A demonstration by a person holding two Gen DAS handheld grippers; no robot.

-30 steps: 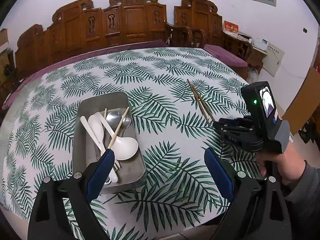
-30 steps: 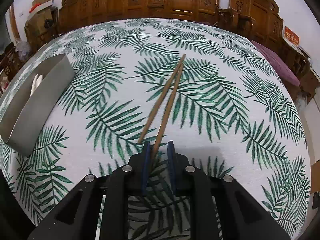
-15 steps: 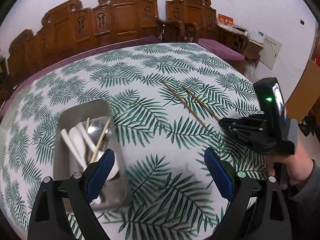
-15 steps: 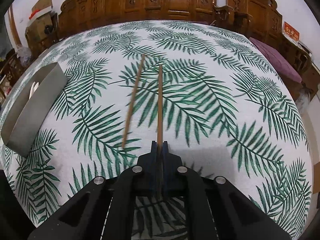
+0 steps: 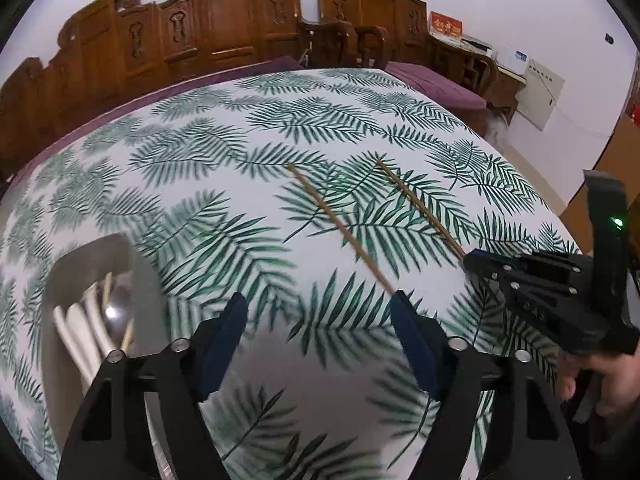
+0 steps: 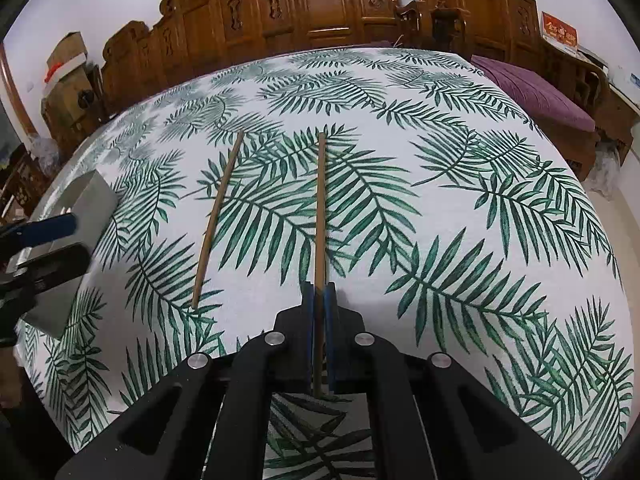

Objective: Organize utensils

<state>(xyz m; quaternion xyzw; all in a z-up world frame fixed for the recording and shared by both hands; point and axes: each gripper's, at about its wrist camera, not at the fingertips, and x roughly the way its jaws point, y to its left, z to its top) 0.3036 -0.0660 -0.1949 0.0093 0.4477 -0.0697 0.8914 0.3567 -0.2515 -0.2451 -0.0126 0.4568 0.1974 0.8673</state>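
Two wooden chopsticks lie apart on the leaf-print tablecloth. My right gripper (image 6: 319,292) is shut on the near end of the right chopstick (image 6: 320,208), which also shows in the left wrist view as the right chopstick (image 5: 420,208) running into the right gripper (image 5: 472,260). The loose chopstick (image 5: 340,224) (image 6: 216,220) ends just beside the right fingertip of my left gripper (image 5: 319,300). The left jaws are closing with nothing between them. A metal tray (image 5: 68,264) (image 6: 92,196) at the left holds white spoons (image 5: 72,320) and a metal spoon (image 5: 116,308).
Carved wooden chairs (image 5: 224,20) line the far side of the table. A purple cushion (image 6: 536,88) lies past its right edge. A person's hand (image 5: 600,380) holds the right gripper's handle. My left gripper (image 6: 60,240) shows at the left edge, in front of the tray.
The left gripper moved right, from over the tray toward the chopsticks, and its jaws narrowed. The right gripper shut on one chopstick and swung it away from the other.
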